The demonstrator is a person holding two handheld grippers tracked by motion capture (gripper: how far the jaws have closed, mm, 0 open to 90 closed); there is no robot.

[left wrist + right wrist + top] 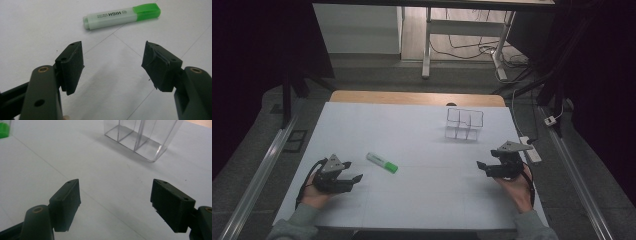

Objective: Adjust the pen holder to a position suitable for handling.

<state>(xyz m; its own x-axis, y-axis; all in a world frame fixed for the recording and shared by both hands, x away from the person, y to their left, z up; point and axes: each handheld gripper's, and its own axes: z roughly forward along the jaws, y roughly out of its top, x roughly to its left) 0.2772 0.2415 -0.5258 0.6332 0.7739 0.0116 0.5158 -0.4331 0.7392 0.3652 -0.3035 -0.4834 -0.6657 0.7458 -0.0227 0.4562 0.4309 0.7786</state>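
**High view: both hand-held grippers low on the white surface, highlighter lying between them**

High view: left hand-held gripper (354, 178) down at the near left of the white paper-covered surface (422, 200), jaws spread, nothing between them. Just beyond its tips, the pale green plastic highlighter with a bright green cap (382, 162), lying flat and slanted, apart from the jaws. Right hand-held gripper (482, 167) at the near right, well apart from the highlighter, jaws wide and empty. Farther back on the right, a clear plastic organiser box with upright dividers (464, 123), standing alone.

Left gripper view: black pads (72, 66) wide apart over bare paper, highlighter (122, 15) ahead, cap to the right.

Right gripper view: pads (65, 203) wide apart over bare paper, clear box (140, 138) ahead, untouched.
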